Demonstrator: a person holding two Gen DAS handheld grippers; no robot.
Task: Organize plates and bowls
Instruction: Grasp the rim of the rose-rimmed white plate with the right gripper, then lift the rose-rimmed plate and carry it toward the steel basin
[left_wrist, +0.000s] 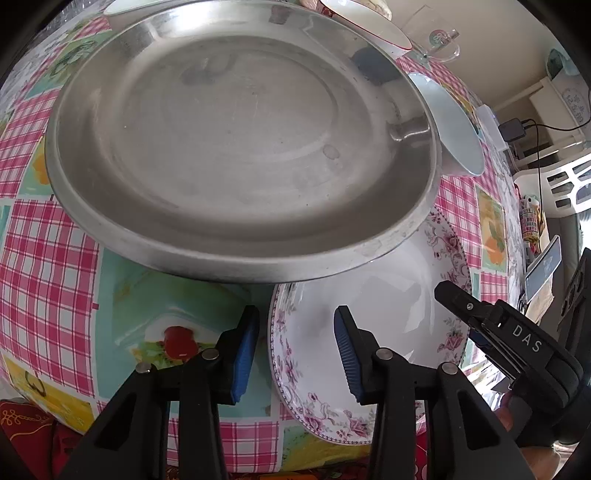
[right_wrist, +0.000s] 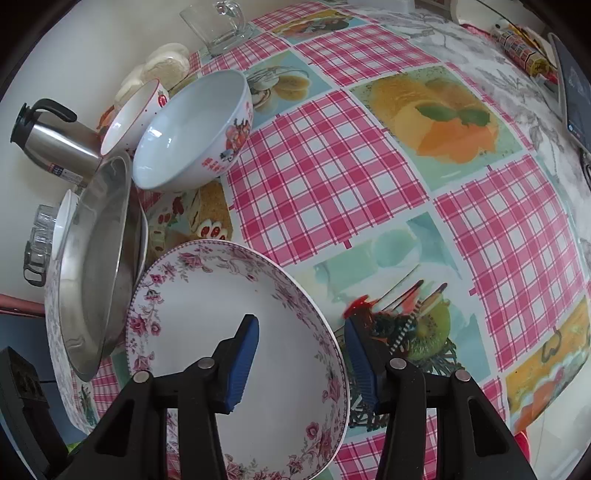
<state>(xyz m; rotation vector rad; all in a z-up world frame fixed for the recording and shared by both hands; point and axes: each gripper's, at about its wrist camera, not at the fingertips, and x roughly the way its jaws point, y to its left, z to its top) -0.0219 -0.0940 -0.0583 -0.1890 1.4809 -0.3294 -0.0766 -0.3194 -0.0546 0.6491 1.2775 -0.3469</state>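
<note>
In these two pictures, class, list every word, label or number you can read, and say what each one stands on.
"DAS": white letters on the black right gripper, seen from the left wrist view.
Red characters on the large white bowl: too blurred to read.
Label on the steel thermos jug: too small to read.
Print on the glass mug: unreadable.
Nothing else carries text.

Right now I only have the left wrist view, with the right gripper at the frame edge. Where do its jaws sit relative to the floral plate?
Observer: The right gripper straddles the rim of the floral plate, one pad over the plate and one outside, neither visibly pressing.
Operator: Anything beyond the steel pan that I'm missing?
Observer: A steel flask with a black handle, near the wall.
Operator: And the white bowl beside the pan?
Observer: Its outer wall carries a red print.
</note>
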